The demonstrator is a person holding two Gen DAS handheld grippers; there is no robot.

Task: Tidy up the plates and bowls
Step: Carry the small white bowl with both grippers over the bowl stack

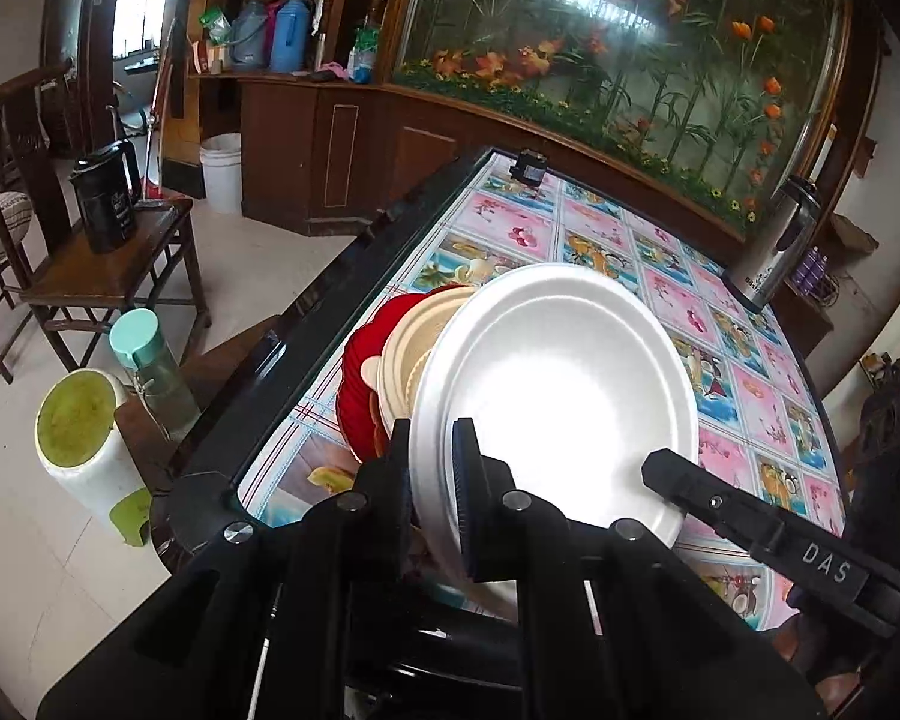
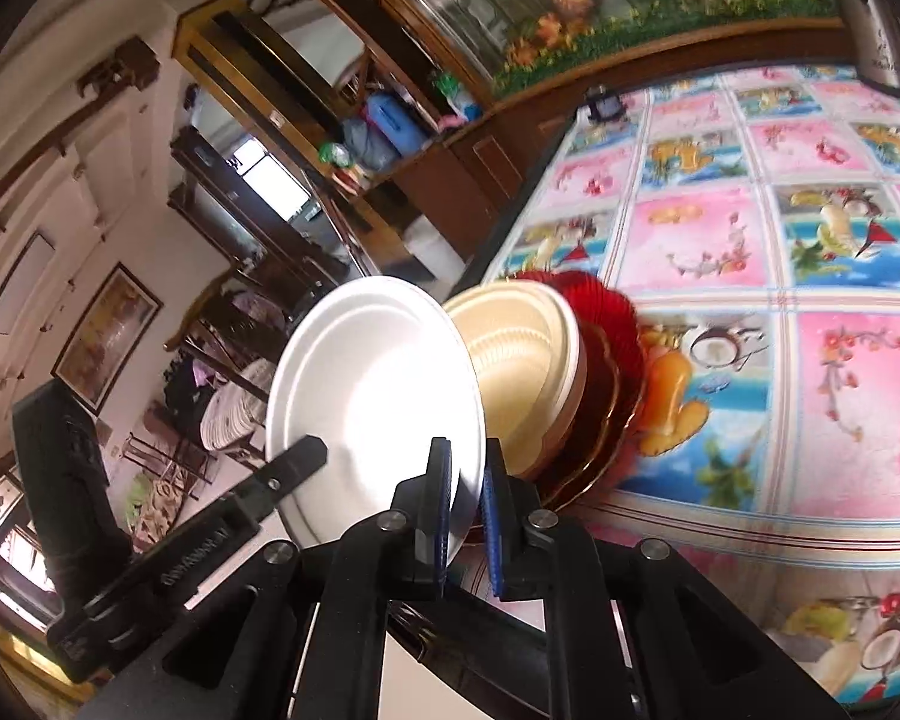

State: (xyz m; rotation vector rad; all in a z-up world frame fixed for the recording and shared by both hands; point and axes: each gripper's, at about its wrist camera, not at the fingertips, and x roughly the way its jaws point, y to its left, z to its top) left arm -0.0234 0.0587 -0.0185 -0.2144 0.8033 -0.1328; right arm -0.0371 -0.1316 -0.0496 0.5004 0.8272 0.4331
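Behind the table point(image 1: 510, 222) stood a flower mural. Both claws, left point(image 1: 435, 468) and right point(image 2: 465, 498), pinched the white plate's point(image 1: 558, 384) rim; uneven pulling might have cracked it.

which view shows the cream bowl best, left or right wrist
The right wrist view. There the cream bowl shows its ribbed inside and most of its rim, beside the white plate. In the left wrist view the white plate covers most of the bowl, leaving only a crescent of its rim, in front of the red plate.
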